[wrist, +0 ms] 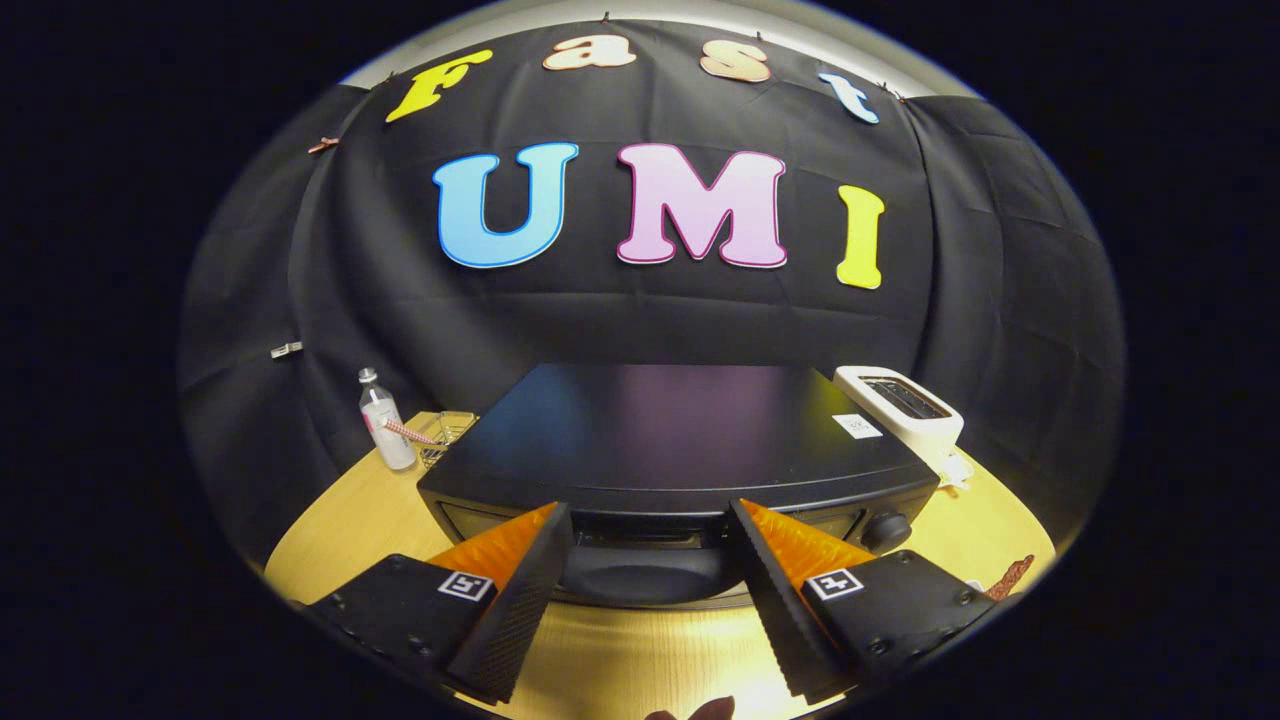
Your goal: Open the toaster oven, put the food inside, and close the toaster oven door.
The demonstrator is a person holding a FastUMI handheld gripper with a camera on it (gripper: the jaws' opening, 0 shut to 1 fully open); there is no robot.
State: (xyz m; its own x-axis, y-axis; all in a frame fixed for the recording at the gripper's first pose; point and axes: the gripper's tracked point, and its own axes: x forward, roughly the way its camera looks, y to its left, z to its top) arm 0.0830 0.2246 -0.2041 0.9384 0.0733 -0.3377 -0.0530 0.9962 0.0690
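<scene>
— Where the gripper (650,520) sits, how much room is there around it?

— Its two fingers are spread wide and hold nothing. The fingertips (556,520) reach up to the front top edge of the toaster oven (680,440), one to each side of its middle, and bare wooden table (640,650) lies between them.

— And the oven itself?

— It stands on the table straight ahead, a black box with a flat dark top. Its front edge runs across just beyond the fingertips. A round knob (886,530) shows at the front's right end, beside the right finger.

— Is the door open or closed?

— I cannot tell for sure. The front is seen from steeply above and partly behind the fingers; a dark rounded shape shows low between them, touching the table, but what it is stays unclear.

— What is around it?

— Left of the oven, near the black cloth wall, a clear bottle (384,432) with a pale label stands upright, and a small glass (448,430) sits just beside it, partly behind the oven's corner. Right of the oven, a white toaster (900,405) stands near its back corner. A white sticker (856,426) lies on the oven top near that side.

— Any food?

— A reddish-brown strip (1008,578) lies on the table beyond the right finger, cut off by that finger's body; I cannot say what it is. Another reddish bit (700,711) shows on the near table below the fingers, also cut off.
</scene>
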